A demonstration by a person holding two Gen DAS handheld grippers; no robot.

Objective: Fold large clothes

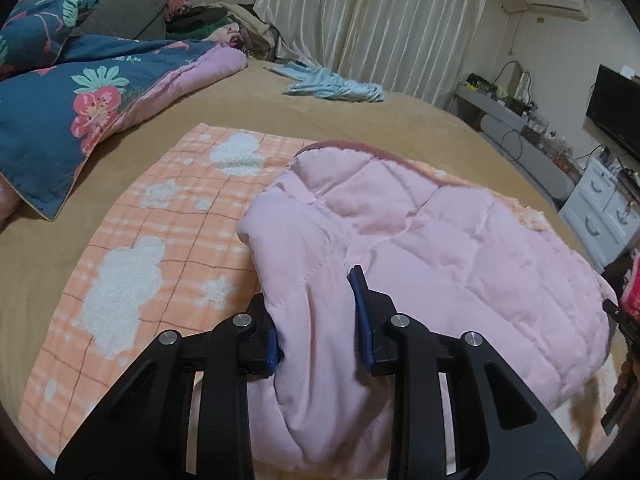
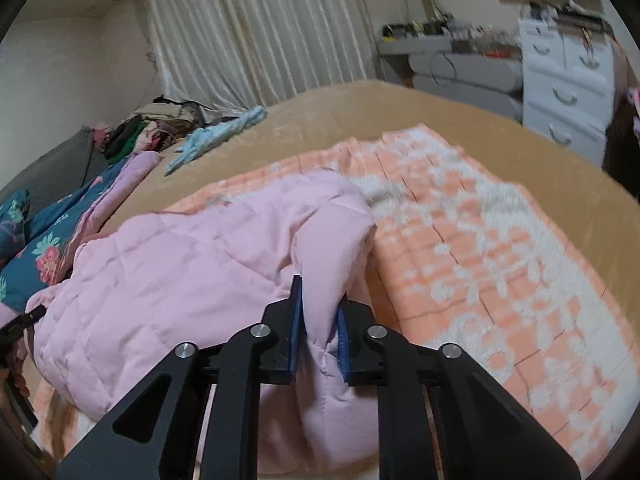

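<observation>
Home bedroom: bed, curtains

Black tongs; blue pads; silver pivot screws

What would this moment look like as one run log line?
stage: fold started | left claw: shut on pink quilted garment | right claw: shut on same garment | surface: tan bed

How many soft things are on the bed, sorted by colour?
Pink: 1, the quilted lining of the orange garment
Orange checked: 1, the garment
Dark blue flowery: 1, the quilt
Light blue: 1, the cloth
Total: 4, besides the mixed pile by the curtain.
</observation>
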